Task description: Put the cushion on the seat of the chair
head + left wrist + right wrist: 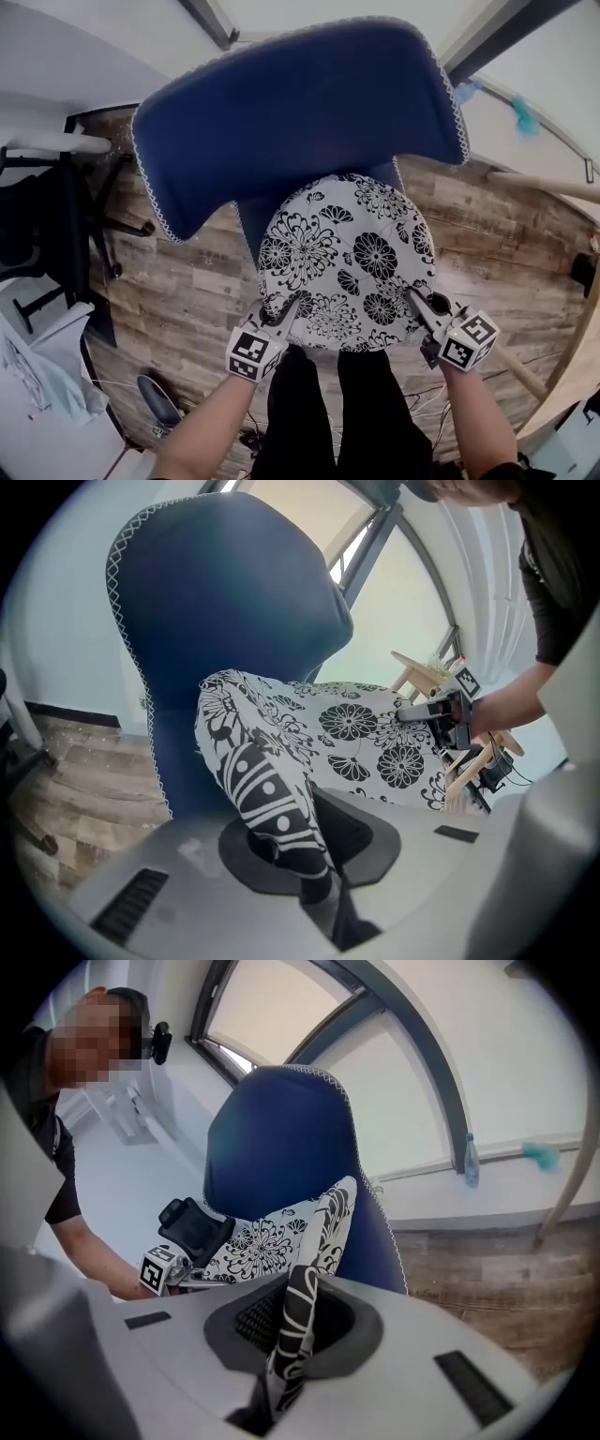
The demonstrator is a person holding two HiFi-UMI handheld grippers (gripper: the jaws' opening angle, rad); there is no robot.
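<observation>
**Left claw [284,314] and right claw [419,302], both clenched on the cushion [347,253]**

We see each claw grasping the near rim of the round cushion, one at each side. The cushion is white with black flowers. In the left gripper view the jaws are closed on a fold of the cushion's edge. The right gripper view shows that pair pinching a thin strip of the same edge.

The cushion is spread in front of the backrest [291,103] of the blue chair [225,602], its far rim close to the upholstery. We cannot tell whether it rests on the seat beneath. The chair stands on a wood-plank floor [187,277]. A plastic bottle [471,1162] stands on the window ledge behind.
</observation>
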